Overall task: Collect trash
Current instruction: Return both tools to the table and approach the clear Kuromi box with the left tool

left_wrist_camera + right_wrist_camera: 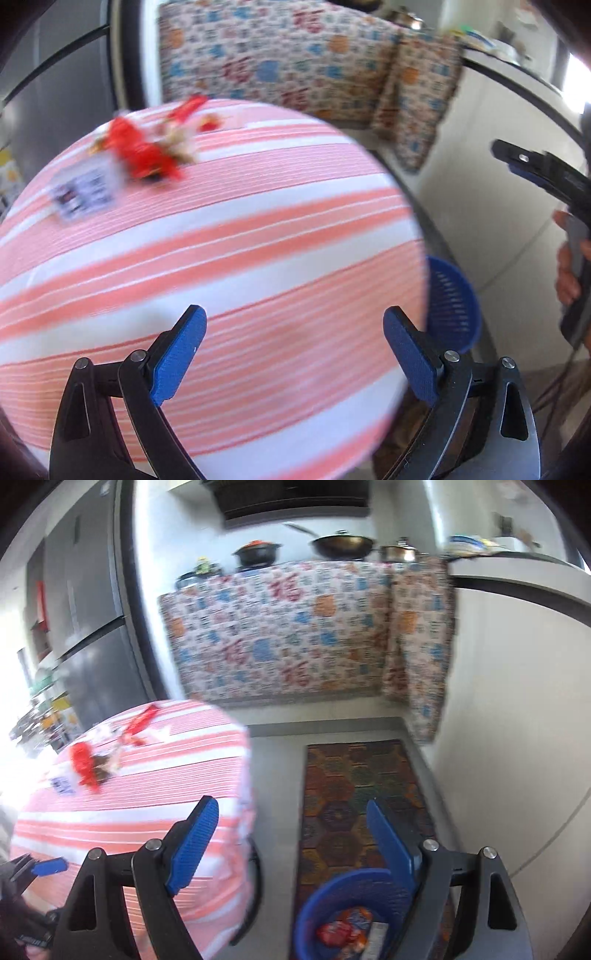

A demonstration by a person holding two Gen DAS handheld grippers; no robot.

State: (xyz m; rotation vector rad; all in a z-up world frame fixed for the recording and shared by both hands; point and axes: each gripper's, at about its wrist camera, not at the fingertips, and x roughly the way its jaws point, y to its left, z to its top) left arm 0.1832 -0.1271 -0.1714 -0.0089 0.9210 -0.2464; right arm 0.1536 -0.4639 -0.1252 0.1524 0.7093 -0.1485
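Lying in a blurred heap at the upper left of my left wrist view, the trash still on the table is red wrappers (147,155) with some pale brown scraps among them, and a white printed packet (83,190) just beside them on the lower left. One more long red wrapper (188,105) sits near the table's far edge. My right wrist view shows the same heap (86,766) at its middle left, on top of the round table (155,797) with its pink and white striped cloth.

More trash is already in the blue basket (314,904), which stands on the floor at the bottom centre of the right view: red and orange wrappers (343,928) lie inside it. In the left view that basket (456,295) peeks out just past the table's right edge.

My left gripper (295,354) hangs over the near part of the cloth with its blue pads set wide apart and nothing between them. My right gripper (291,845) is likewise spread wide and empty, one pad over the table's edge, the other over the basket and the patterned rug (354,775).

Beyond, a counter draped in a printed cloth (280,635) carries a wok (341,544) and pots, and a grey fridge (88,627) stands at the left.
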